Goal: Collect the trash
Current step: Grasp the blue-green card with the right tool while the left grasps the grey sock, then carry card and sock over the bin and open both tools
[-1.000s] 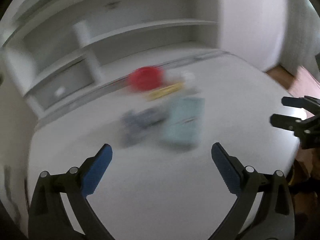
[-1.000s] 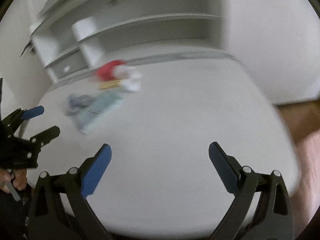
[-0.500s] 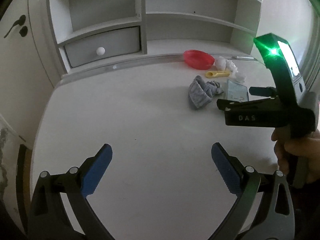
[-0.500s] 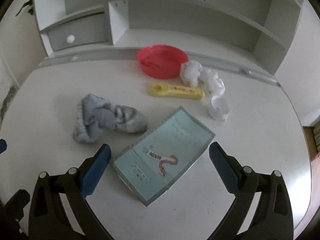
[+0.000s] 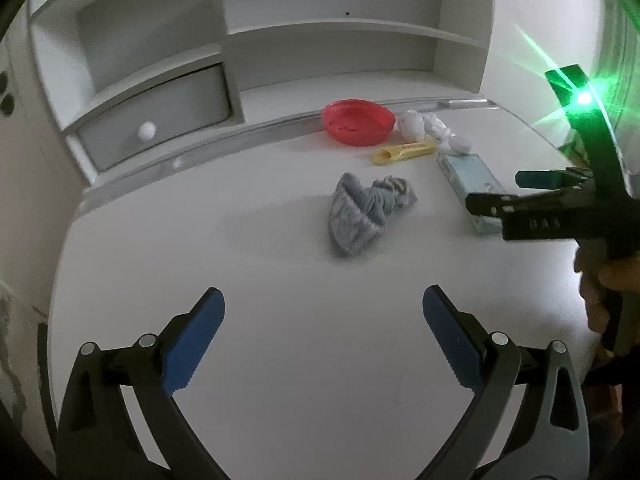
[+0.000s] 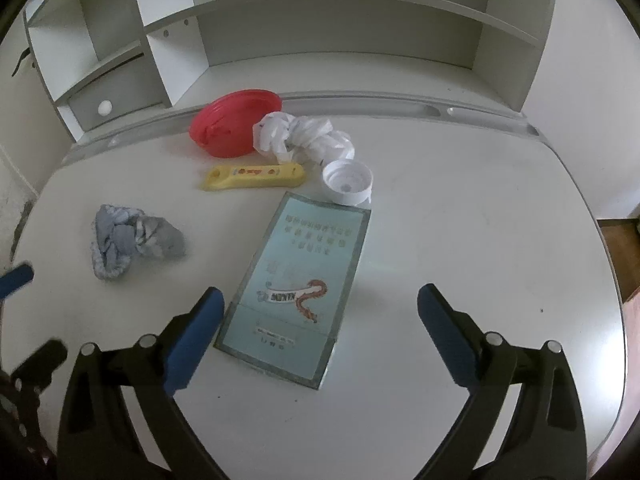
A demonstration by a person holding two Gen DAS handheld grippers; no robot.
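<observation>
both grippers have swung in over the desk (image 6: 460, 240) in the last second and steadied; the blur has gone and the clutter now reads clearly. nearest, the right gripper (image 6: 318, 312) hangs with its jaws wide apart and empty, now close over the near end of the pale blue box (image 6: 300, 280), which lies flat between its fingers. the left gripper (image 5: 322, 320) has closed in on the grey cloth (image 5: 366, 210), jaws likewise spread and empty, the cloth ahead of it on bare desk. further back lie a yellow stick (image 6: 254, 176) and a white cap (image 6: 347, 182), the cap just beside the box's far corner. behind them the crumpled paper (image 6: 304, 136) rests against a red bowl (image 6: 234, 124) at the foot of the shelves (image 6: 320, 20). nothing is gripped yet; judging by the approach, the box looks like the first pick, and no bin shows in either view
</observation>
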